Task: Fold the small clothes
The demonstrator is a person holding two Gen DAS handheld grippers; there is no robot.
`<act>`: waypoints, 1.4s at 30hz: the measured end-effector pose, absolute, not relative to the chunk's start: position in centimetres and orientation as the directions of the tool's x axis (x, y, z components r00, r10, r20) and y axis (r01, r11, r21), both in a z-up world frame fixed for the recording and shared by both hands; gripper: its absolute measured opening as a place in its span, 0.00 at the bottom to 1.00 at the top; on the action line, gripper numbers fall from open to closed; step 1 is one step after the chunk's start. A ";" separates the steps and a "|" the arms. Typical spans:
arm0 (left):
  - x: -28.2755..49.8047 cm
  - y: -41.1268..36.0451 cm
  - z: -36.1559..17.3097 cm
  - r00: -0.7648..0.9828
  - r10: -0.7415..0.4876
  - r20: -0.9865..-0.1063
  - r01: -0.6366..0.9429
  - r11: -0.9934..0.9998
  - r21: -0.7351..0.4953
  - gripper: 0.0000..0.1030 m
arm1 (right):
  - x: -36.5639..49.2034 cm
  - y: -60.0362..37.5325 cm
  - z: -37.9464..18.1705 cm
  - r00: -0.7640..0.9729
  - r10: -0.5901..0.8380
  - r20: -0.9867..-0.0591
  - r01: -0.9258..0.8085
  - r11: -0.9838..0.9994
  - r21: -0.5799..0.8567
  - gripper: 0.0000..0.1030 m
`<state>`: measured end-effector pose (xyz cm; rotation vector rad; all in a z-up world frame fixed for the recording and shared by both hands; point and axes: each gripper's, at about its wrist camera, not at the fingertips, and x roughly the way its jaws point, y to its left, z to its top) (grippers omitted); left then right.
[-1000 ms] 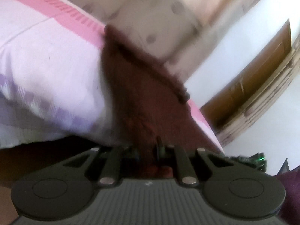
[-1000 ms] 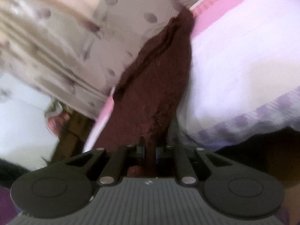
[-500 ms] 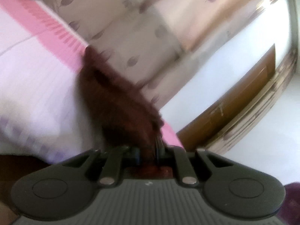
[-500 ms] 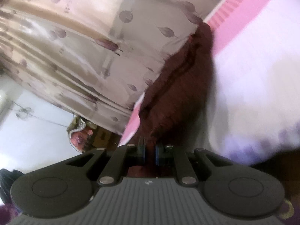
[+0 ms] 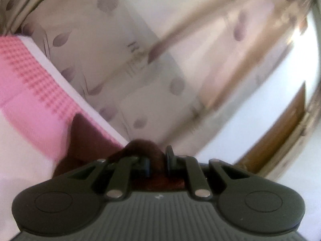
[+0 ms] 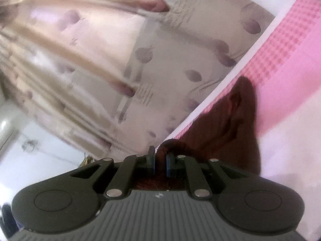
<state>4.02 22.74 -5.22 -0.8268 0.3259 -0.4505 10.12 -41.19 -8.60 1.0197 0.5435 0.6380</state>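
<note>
A dark brown garment (image 5: 84, 140) lies on a pink and white bedsheet (image 5: 30, 92). My left gripper (image 5: 157, 160) is shut on one edge of it, with a bunched fold of the cloth rising between its fingers. The rest trails off to the left over the sheet. In the right wrist view the same brown garment (image 6: 226, 126) stretches away to the right, and my right gripper (image 6: 160, 161) is shut on another bunched edge of it. Both grippers point almost level, toward the curtain. Most of the garment lies below the gripper bodies, out of sight.
A beige curtain (image 5: 160, 50) with purple leaf prints hangs behind the bed. The bed's far edge (image 6: 230, 76) runs diagonally in front of it. A wooden door frame (image 5: 280, 136) and white wall stand at the right in the left wrist view.
Both grippers have risen and moved toward the bed's far edge, carrying the brown garment's edges with them. Far less of the garment and sheet shows now, and much more curtain.
</note>
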 end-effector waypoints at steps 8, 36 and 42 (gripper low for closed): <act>16.9 21.6 -7.8 0.877 -0.428 -0.217 0.141 0.661 -0.737 0.13 | 22.8 -40.2 -12.1 0.713 0.659 -0.240 -0.062 0.400 0.914 0.16; 17.7 21.3 -13.9 0.804 -0.342 -0.487 0.044 0.850 -0.524 0.98 | 25.1 -36.5 -15.8 0.749 0.521 -0.410 -0.130 0.722 0.680 0.78; 17.7 20.0 -15.1 0.767 -0.314 -0.559 0.046 0.896 -0.441 0.31 | 27.8 -34.2 -16.1 0.708 0.494 -0.504 -0.132 0.794 0.593 0.16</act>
